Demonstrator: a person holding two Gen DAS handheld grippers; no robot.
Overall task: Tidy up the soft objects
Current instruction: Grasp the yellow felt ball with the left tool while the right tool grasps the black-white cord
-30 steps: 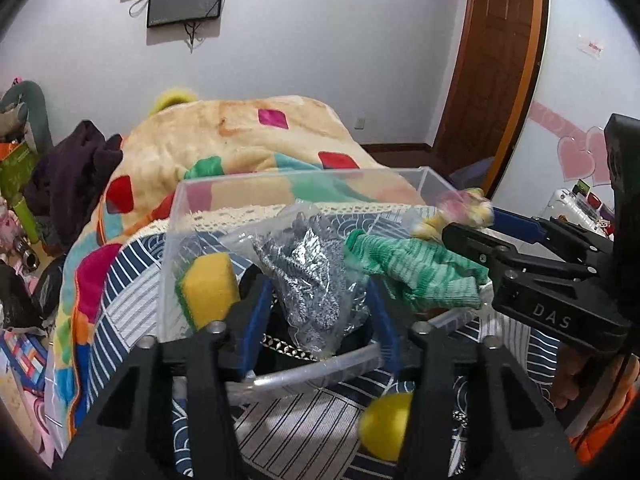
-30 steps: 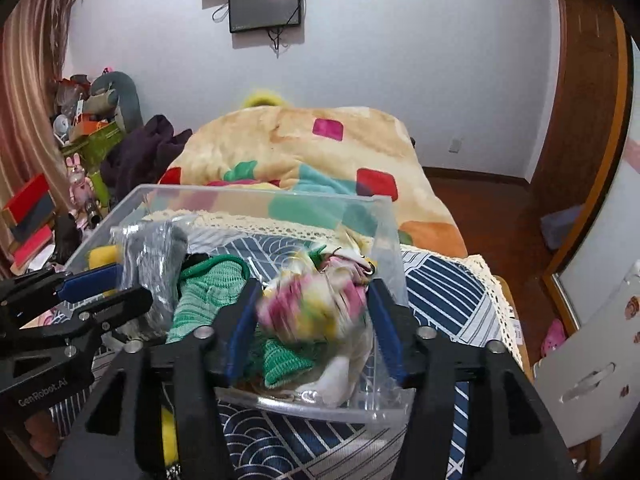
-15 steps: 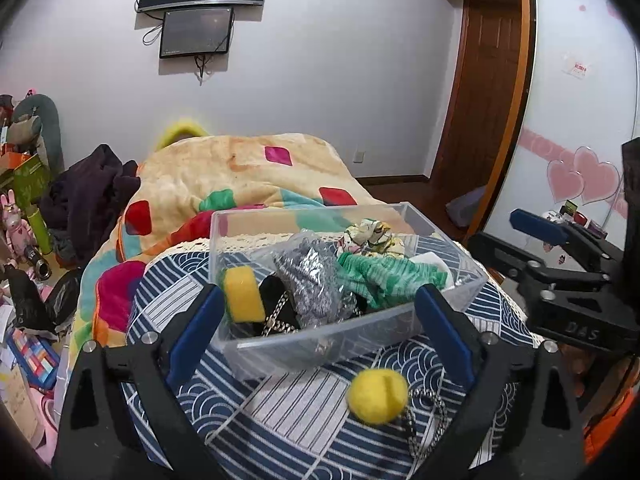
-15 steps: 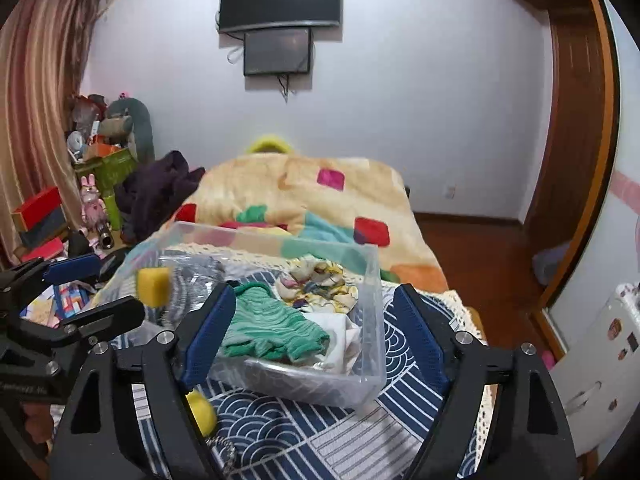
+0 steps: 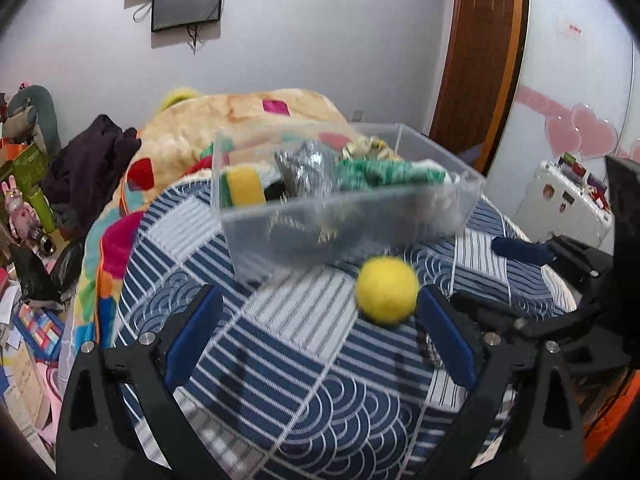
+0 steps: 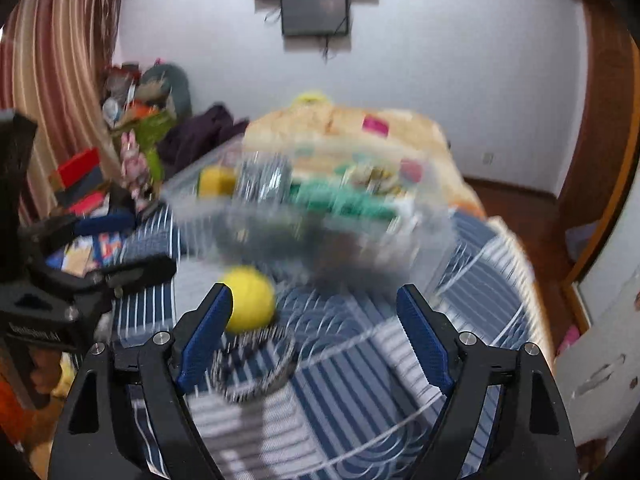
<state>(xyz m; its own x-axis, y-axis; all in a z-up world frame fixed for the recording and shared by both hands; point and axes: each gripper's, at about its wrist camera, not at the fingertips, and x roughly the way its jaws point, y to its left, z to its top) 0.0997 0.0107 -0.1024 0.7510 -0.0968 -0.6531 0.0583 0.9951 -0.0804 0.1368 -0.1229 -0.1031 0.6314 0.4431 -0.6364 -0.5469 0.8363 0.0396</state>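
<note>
One yellow pom-pom ball point(image 5: 386, 295) loose on striped quilt point(image 5: 280, 344), outside clear bin point(image 5: 348, 216), just beside right fingertip of left gripper point(image 5: 320, 336); near left fingertip of right gripper point(image 6: 316, 328); both spread wide, empty; left marginally nearer.

A clear plastic bin point(image 5: 344, 216) stands on the blue-and-white striped cloth, holding a yellow sponge point(image 5: 243, 186), a crumpled silver bag point(image 5: 306, 170), a folded green knit point(image 5: 384, 172) and a floral bundle point(image 5: 366, 148) at the back. A fuzzy yellow ball point(image 5: 386, 290) lies on the cloth just in front of the bin, beside a small beaded ring point(image 6: 252, 364), blurred.
</note>
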